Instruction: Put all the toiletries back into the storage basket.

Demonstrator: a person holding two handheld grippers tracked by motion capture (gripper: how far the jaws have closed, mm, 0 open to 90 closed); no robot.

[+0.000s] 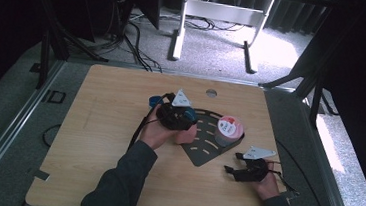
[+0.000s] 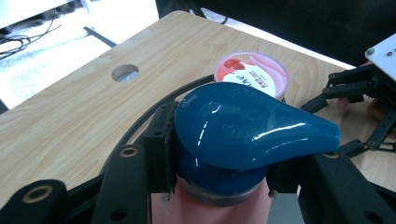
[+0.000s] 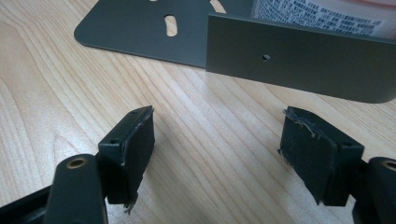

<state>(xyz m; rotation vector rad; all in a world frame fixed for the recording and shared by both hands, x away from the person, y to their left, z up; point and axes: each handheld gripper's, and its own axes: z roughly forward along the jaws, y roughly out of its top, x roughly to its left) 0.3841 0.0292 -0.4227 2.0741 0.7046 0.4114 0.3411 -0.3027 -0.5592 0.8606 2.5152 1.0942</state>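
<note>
A pink bottle [image 1: 187, 132] with a glossy blue cap [image 2: 252, 126] stands upright at the left edge of a dark grey slotted plate [image 1: 206, 150]. My left gripper [image 1: 180, 115] is shut on it, its black pads [image 2: 161, 140] pressing both sides of the cap's base. A pink cup with a printed lid [image 1: 229, 129] sits on the plate to the right of the bottle, and its lid [image 2: 252, 73] rises just behind the cap. My right gripper [image 1: 233, 163] rests low over the table by the plate's front corner. Its jaws are open with bare wood between them [image 3: 217, 149], facing the plate's upright wall [image 3: 299, 63].
A round hole [image 1: 211, 92] pierces the wooden table [image 1: 108, 126] near its far edge. Beyond the table lie grey carpet, floor cables and a white desk frame [image 1: 218, 16]. Dark stands flank both sides.
</note>
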